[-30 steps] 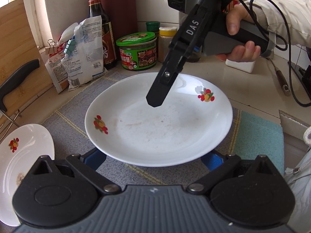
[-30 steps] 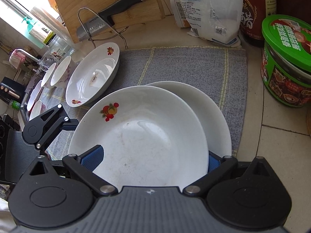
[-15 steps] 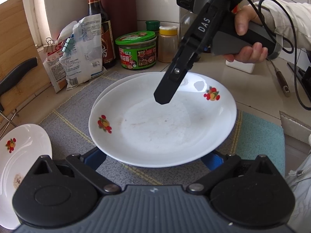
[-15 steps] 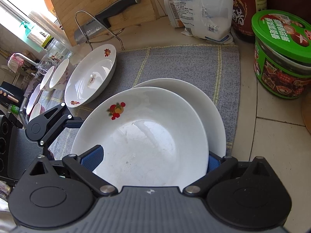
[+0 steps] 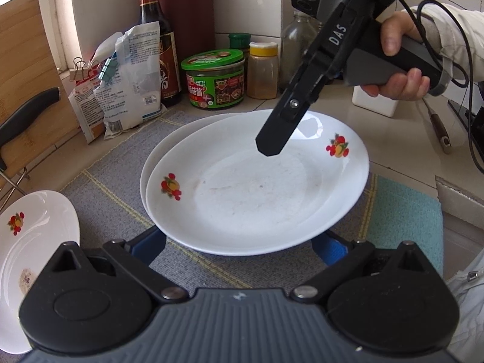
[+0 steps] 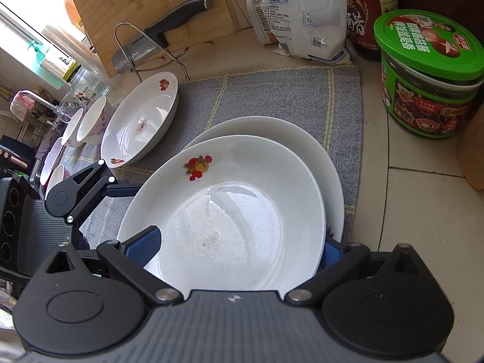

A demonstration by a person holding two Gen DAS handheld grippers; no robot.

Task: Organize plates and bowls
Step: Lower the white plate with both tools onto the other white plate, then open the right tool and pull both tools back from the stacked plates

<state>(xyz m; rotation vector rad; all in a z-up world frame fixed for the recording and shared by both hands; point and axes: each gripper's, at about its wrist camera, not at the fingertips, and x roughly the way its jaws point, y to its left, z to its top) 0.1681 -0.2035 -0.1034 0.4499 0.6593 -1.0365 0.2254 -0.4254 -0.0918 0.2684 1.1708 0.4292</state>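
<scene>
Both hand-held grippers were on the same fruit-print plate. My left hand-held gripper had its blue pads spread wide, with the plate's near rim sitting between and above them; I couldn't tell whether they were pinching it or just cradling it. The right hand-held gripper looked the same in its own view: pads well apart either side of the near rim, contact hidden by the plate, so grip state unknown there too. From the left camera the right unit came in from the far-right side, one finger angled down over the plate's inner slope. The plate sat just above and slightly offset from a plain white plate lying on the grey mat, the lower rim showing on the side towards the green-lidded jar. So the stack target lay directly below and a bit jar-ward of the held plate; my read was that the next move called for a small shift that way, then lowering. Another fruit-print plate and small bowls waited further left along the table. Risk I saw was rim-on-rim chipping if it dropped off-centre.
</scene>
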